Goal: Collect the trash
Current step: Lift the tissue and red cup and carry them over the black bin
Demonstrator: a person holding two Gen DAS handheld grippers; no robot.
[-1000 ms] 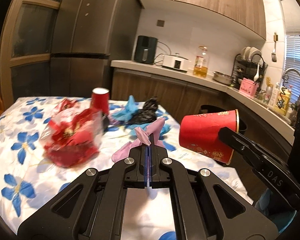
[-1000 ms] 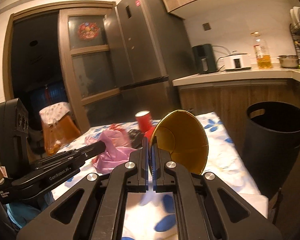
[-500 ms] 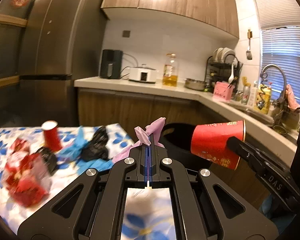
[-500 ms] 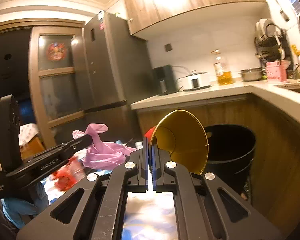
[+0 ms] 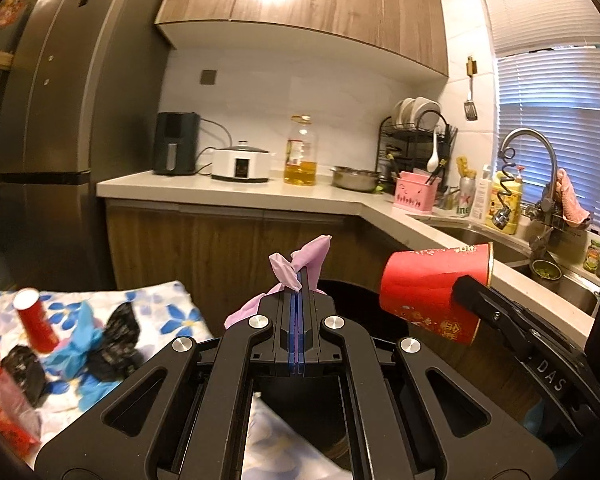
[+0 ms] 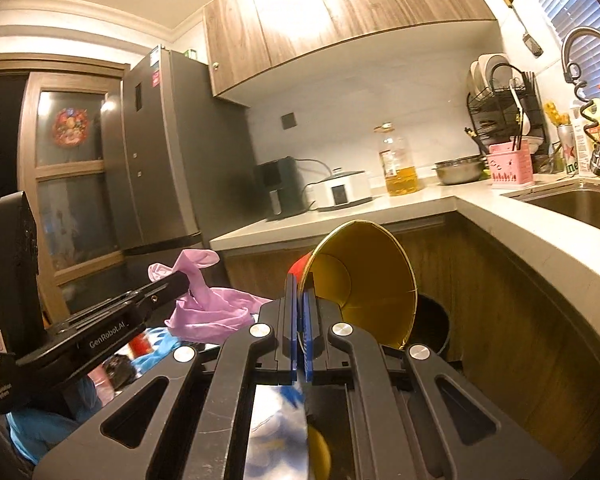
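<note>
Carrying step: the left gripper (image 5: pixel 299 280) pinches a pink plastic bag (image 5: pixel 300 260), the right gripper (image 6: pixel 300 286) clamps a red paper cup's (image 6: pixel 364 276) rim — both near the black bin (image 6: pixel 432 320). Next: centre over its mouth, then release.

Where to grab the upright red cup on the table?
Grip the red cup across its side wall near the middle, coming in level from the open near side. It stands upright and tapers, and bags crowd its base, so a side pinch looks safest.
</note>
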